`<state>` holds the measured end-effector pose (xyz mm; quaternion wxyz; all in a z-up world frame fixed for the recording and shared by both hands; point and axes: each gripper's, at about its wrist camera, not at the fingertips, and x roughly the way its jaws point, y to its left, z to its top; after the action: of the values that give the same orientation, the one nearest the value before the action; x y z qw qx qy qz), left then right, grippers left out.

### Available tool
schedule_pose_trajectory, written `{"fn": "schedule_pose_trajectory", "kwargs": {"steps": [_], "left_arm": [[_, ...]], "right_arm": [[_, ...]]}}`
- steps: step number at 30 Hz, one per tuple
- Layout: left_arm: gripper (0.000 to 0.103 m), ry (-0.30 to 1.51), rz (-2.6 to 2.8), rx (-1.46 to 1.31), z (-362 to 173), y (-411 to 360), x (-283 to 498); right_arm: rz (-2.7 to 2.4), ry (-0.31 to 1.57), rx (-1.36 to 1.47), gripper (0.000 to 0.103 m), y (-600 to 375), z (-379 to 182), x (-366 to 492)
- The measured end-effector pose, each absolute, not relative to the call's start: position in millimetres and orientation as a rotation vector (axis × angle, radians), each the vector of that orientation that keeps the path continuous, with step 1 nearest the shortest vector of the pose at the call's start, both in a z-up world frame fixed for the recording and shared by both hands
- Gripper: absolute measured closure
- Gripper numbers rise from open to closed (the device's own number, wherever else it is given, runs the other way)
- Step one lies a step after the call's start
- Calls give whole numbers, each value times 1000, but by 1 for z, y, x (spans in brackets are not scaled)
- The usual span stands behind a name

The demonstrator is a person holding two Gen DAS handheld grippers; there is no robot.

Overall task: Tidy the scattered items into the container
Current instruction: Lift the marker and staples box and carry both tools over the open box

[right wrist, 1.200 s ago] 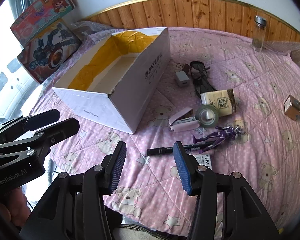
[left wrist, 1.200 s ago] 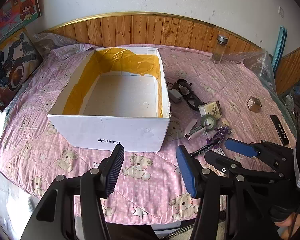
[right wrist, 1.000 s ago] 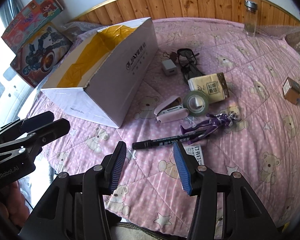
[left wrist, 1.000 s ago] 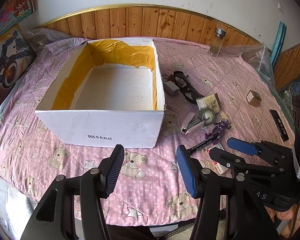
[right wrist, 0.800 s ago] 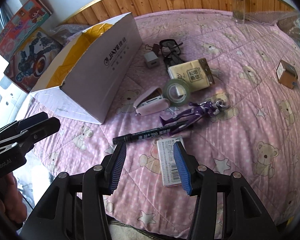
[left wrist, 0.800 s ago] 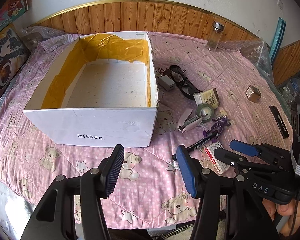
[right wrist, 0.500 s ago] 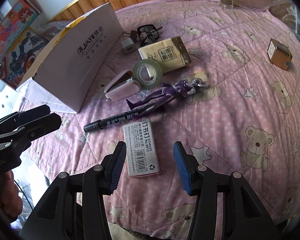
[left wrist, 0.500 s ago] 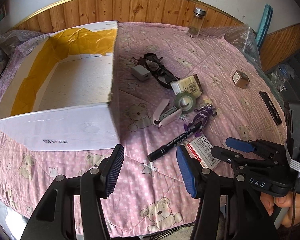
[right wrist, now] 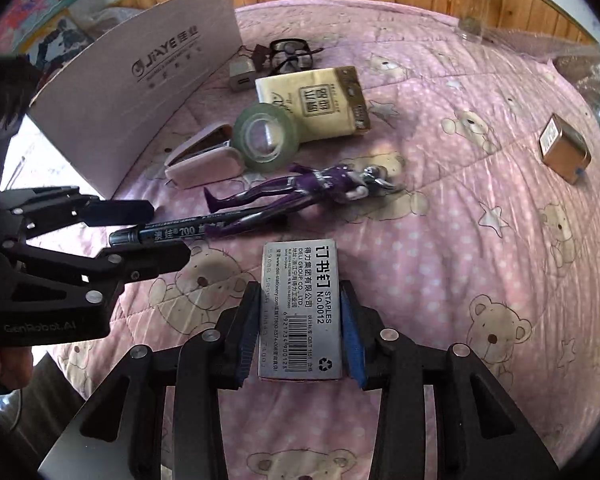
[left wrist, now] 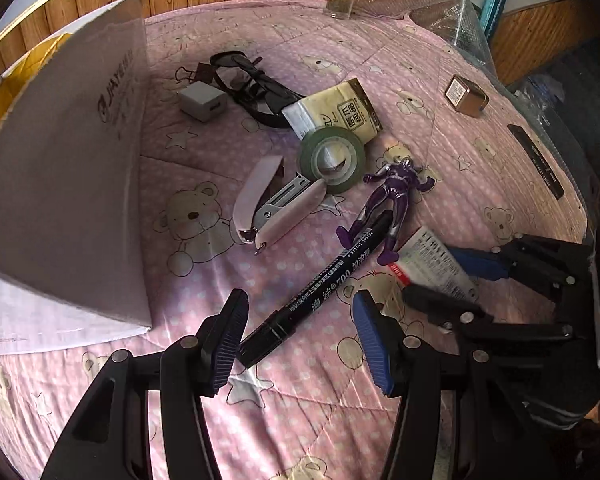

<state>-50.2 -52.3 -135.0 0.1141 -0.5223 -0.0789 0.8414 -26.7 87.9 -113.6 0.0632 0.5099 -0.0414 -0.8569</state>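
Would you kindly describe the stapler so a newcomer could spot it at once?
Start at the white cardboard box on the pink bear quilt. Just beside its printed side lies the stapler, touching a green tape roll. It alone is pale pink, wedge-shaped, hinged open.

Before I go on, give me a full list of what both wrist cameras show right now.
Cardboard box: 1, white, far left on the quilt.
Staples box: 1, grey, between the right tool's pads.
Marker: 1, black, between the left tool's open pads, under the figure's legs.
Toy figure: 1, purple, lying mid-quilt.
Stapler: 1, pink, beside the tape.
Tape roll: 1, green, against the tissue pack.
Tissue pack: 1, beige.
Glasses: 1, black.
Charger: 1, white.
Binder clip: 1, dark.
Small carton: 1, brown, right.
Glass bottle: 1, clear, far edge.
Quilt: pink, bear print.
Left tool: open.
Right tool: around the staples box.
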Motion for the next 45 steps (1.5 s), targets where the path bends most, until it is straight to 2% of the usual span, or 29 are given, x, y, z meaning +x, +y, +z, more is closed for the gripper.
{"fn": "schedule_pose_trajectory", "kwargs": {"steps": [1, 4, 6, 7, 8, 9, 11, 20, 32, 45], "left_arm": [[47, -232, 2461, -1529, -138, -50, -53], [39, -192, 2489, -1463, -138, -41, -56], [41, -163, 2502, -1446, -138, -36, -59], [48, -128, 2526, -1440, -137, -35, -60], [70, -105, 2535, -1438, -135, -35, -61], [83, -120, 2531, -1439, -133, -38, -63], [88, -196, 2496, -1454, -132, -47, -63], [89, -365, 2506, -1424, -107, -70, -47], [89, -334, 2658, -1442, -66, -83, -22], [89, -389, 2739, -1302, -20, -95, 13]], "right_arm": [[-2581, -147, 1538, 63, 91, -113, -27], [-2585, -124, 1518, 62, 89, -114, -30], [-2595, -120, 1512, 62, 87, -116, -36], [-2595, -132, 1517, 63, 87, -116, -38], [-2591, -150, 1524, 63, 88, -115, -39], [-2582, -174, 1527, 64, 89, -113, -41], [-2565, -230, 1516, 64, 93, -107, -41], [-2514, -380, 1461, 64, 89, -89, -33], [-2539, -283, 1404, 64, 62, -61, -18], [-2548, -190, 1310, 64, 33, -23, 1]]}}
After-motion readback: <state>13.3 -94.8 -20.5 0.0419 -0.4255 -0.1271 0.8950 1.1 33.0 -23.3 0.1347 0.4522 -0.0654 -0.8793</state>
